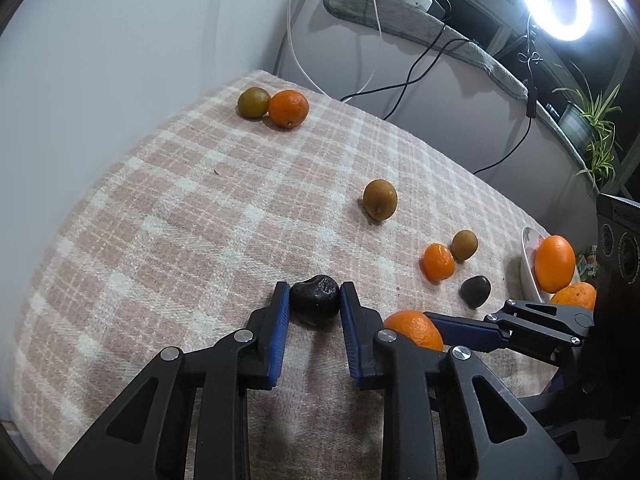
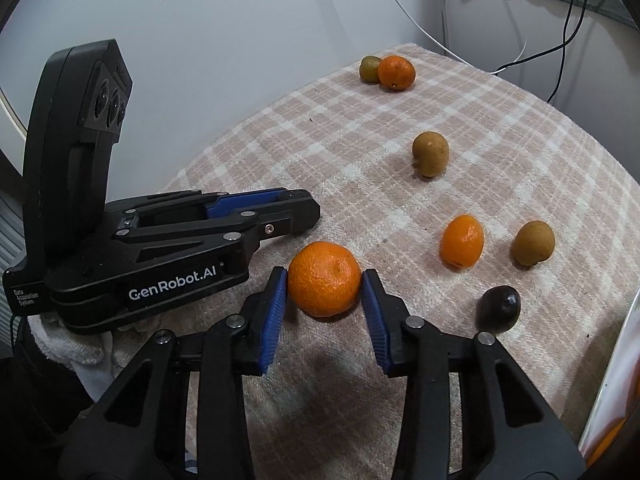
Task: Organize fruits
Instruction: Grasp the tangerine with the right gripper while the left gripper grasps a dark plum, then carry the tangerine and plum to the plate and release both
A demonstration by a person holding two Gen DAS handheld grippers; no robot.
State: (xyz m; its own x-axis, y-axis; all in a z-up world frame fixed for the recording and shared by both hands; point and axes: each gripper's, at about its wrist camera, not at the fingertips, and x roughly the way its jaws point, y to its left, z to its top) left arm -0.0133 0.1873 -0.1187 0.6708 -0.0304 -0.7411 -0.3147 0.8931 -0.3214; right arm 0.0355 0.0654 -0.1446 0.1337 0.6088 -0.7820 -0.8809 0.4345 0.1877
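Table covering: woven plaid cloth (image 1: 168, 208), matt, coarse weave, slightly fuzzy. Left gripper (image 1: 315, 300): matt black plastic with ribbed blue pads (image 1: 282, 320) and bright metal pivot pins; it grips a dark fruit (image 1: 315, 305), wrinkled with a dull sheen. Right gripper (image 2: 325, 292): same build, holding an orange (image 2: 324, 295) with pebbled, faintly glossy peel. Brown fruit (image 2: 430, 153): matt, rough-skinned. Bowl (image 1: 529, 276) at the cloth's right edge: smooth, glossy white.

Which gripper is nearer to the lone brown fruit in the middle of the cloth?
Right, though only slightly. The right gripper is shut on an orange below the brown fruit. The left gripper, clamping a dark fruit, sits further left.
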